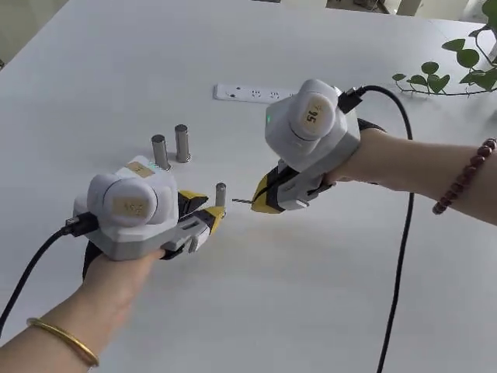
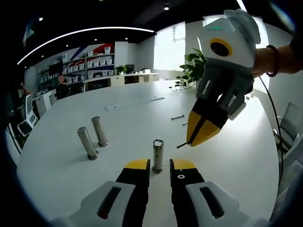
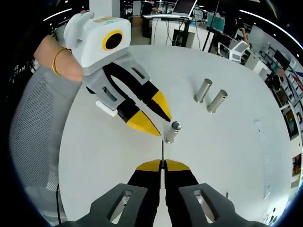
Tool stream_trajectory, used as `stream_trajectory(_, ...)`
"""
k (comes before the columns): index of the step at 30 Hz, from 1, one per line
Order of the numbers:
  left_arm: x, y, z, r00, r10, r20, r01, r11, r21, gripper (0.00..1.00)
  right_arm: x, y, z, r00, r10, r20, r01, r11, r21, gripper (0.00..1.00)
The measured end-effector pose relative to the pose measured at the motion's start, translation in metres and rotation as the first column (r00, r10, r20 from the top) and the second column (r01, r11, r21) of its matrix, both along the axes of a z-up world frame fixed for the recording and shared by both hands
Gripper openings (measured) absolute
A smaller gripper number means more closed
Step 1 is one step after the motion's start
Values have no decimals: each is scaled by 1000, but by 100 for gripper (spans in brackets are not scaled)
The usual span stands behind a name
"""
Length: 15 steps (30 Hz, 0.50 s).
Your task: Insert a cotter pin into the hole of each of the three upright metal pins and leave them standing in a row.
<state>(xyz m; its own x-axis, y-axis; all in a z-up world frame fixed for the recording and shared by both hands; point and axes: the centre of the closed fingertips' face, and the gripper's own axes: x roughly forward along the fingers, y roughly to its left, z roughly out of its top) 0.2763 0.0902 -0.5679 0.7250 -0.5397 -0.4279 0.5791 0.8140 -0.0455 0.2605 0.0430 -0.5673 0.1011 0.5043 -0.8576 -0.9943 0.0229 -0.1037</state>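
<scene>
Cotter pin [image 3: 162, 152] sits pinched between the pressed-together jaws of your right hand-held gripper [image 3: 162, 165]. It sticks straight out ahead of the tips, and its free end is just beside the nearest metal pin [image 3: 173, 131]. That pin stands upright on the tabletop [image 1: 311, 295], right at the tips of your left hand-held gripper [image 2: 159, 166]. Its jaws are slightly parted with the pin in line with the gap, and you cannot tell whether they touch it. Two other metal pins [image 2: 88, 142] stand upright close together, farther ahead and to the left of your left hand-held gripper.
</scene>
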Motion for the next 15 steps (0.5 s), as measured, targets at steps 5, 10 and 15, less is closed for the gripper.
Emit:
stream_trajectory(5,5,-4,-1,1000,-1,2,1,1000,3,14,8,2,0,1000,13,16,-13,1000,-17,0)
stream_trajectory(10,10,-4,-4,1000,3,0,-3,1000,5,14,10,7,3,1000,16,17,-16,1000,-12,0)
stream_trajectory(15,13,-8,-4,1000,-13,1,13,1000,-22,11,14,8,3,999,25,20,-25,999,-25,0)
